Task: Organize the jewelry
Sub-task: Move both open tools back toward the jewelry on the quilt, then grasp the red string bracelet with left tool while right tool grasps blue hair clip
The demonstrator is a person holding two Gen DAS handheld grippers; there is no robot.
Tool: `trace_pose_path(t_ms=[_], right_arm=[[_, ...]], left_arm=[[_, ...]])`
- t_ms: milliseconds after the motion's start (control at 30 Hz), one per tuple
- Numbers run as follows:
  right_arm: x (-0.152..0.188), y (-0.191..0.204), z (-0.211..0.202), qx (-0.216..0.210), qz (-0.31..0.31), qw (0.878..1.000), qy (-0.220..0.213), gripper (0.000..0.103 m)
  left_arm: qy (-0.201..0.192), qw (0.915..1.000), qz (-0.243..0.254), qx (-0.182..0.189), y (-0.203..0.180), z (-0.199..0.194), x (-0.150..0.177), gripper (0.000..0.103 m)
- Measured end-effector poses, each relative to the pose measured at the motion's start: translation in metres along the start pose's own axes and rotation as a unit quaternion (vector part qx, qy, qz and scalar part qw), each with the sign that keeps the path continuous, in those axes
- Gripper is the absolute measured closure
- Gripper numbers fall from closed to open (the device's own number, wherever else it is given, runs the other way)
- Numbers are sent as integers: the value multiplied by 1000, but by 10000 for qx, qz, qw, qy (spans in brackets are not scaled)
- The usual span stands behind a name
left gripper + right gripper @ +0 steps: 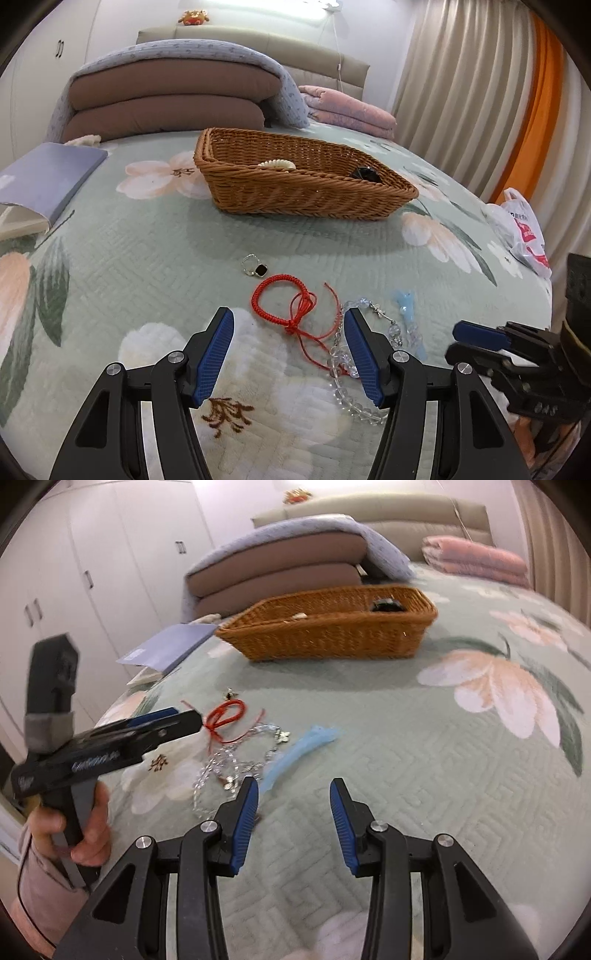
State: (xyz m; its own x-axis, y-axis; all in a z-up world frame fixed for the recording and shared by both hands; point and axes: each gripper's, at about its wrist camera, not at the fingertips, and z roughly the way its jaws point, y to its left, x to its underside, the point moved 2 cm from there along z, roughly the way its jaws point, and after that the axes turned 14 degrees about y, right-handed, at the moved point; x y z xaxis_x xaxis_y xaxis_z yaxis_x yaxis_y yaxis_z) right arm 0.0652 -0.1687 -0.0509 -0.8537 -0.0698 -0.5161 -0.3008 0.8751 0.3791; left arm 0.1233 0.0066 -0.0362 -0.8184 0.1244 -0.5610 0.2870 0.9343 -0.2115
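1. Nearest the lens: left gripper (290,325), jaws wide and empty, pointed down at the bedspread (147,295) on the near side of the wicker basket (306,184).
2. Just ahead of those jaws, on the side away from the basket's near wall: red cord bracelet (280,299), loop flat, loose tails trailing back toward the right-hand pad; long axis roughly across the jaw gap.
3. Beside the cord, farther from the basket: clear bead bracelet (343,369), partly hidden behind the right-hand finger (364,358).
4. Between cord and basket: small ring with dark stone (253,266); off to the right of the beads: pale blue clip (404,302).
5. Right gripper (293,805), jaws narrower but apart, nothing between; blue clip (295,749) lying just ahead and slightly left, long axis slanting toward the basket (332,635).
6. Already inside the basket: a white piece (277,165) and a dark piece (365,173).
7. Judged: left nearer the cord, right nearer the clip; cord likely next.
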Motion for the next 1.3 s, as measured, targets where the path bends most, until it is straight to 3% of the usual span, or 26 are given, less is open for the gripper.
trace_pose_path(t_ms=[267, 333, 433, 633, 767, 867, 933, 1067, 1300], right_arm=[[-29, -13, 16, -503, 553, 9970, 195, 60], [-33, -12, 21, -396, 560, 9974, 229, 60], [-35, -10, 28, -255, 550, 9976, 328, 60], [-37, 0, 33, 46, 378, 9988, 303, 60], [-34, 9, 32, 371, 195, 9989, 227, 60], [-32, 7, 29, 395, 235, 9988, 156, 60], [-30, 1, 26, 361, 364, 9986, 88, 60], [-30, -9, 25, 217, 586, 9980, 104, 60], [-30, 1, 29, 376, 348, 9985, 169, 60]], left_arm=[[109, 9996, 237, 121, -4, 7, -1, 39], [106, 9996, 243, 63, -3, 10, -7, 40], [175, 9993, 319, 3, -3, 16, -19, 50], [548, 9971, 381, -371, -7, 37, -23, 51], [616, 9970, 175, -426, 1, 39, -22, 70], [592, 9973, 66, -425, 8, 35, -19, 74], [603, 9965, -35, -576, 14, 33, -15, 74], [588, 9967, -205, -519, 24, 30, -13, 74], [636, 9960, -159, -612, 21, 32, -13, 73]])
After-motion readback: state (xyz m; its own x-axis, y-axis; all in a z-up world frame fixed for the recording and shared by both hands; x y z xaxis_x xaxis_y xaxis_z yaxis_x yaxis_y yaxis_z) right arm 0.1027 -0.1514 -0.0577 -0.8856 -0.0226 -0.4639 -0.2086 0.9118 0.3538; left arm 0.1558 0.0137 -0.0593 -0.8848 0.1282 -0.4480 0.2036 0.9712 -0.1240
